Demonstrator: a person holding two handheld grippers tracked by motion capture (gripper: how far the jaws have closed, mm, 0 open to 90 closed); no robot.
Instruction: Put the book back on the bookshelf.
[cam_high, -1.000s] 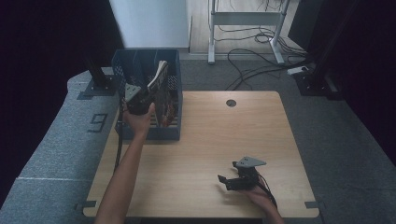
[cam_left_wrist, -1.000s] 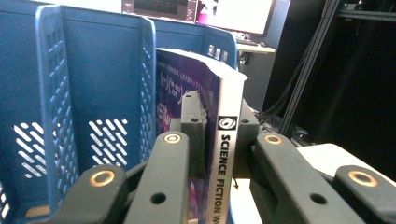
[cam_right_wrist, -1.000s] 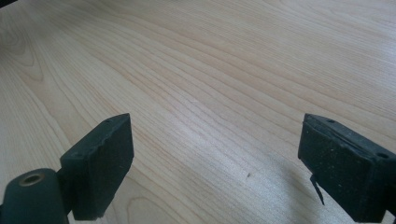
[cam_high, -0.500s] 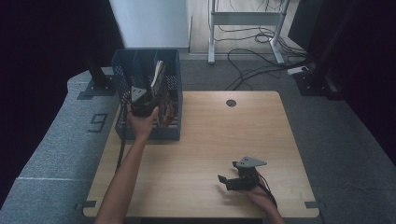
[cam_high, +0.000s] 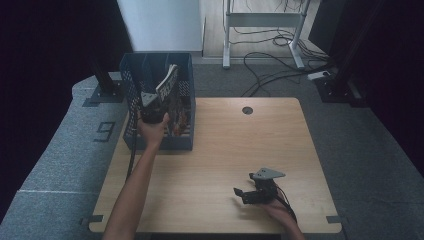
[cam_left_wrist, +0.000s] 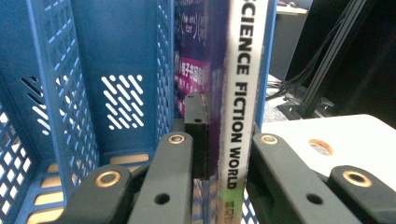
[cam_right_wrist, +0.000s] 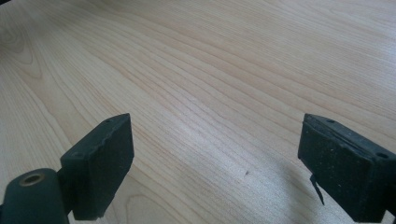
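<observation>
A magazine (cam_high: 168, 84) with "SCIENCE FICTION WORLD" on its white spine (cam_left_wrist: 239, 93) stands tilted in a blue perforated file rack (cam_high: 150, 66) at the table's far left. My left gripper (cam_high: 152, 107) reaches into the rack (cam_left_wrist: 121, 70). Its jaws have just been closing and now press on the magazine's spine edge from both sides, so the left gripper (cam_left_wrist: 224, 140) is shut on it. My right gripper (cam_high: 241, 194) rests low over the wooden table (cam_high: 225, 145) near the front right. In its own view the right gripper (cam_right_wrist: 210, 158) stands open, with bare wood between its jaws.
More magazines (cam_high: 179, 117) fill the rack's near compartments. A round cable hole (cam_high: 247, 110) sits in the tabletop toward the back. Grey carpet surrounds the table, with a desk frame and cables (cam_high: 270, 50) behind.
The left hand has shifted slightly at the rack, and the magazine stays tilted in it. The right gripper has not moved.
</observation>
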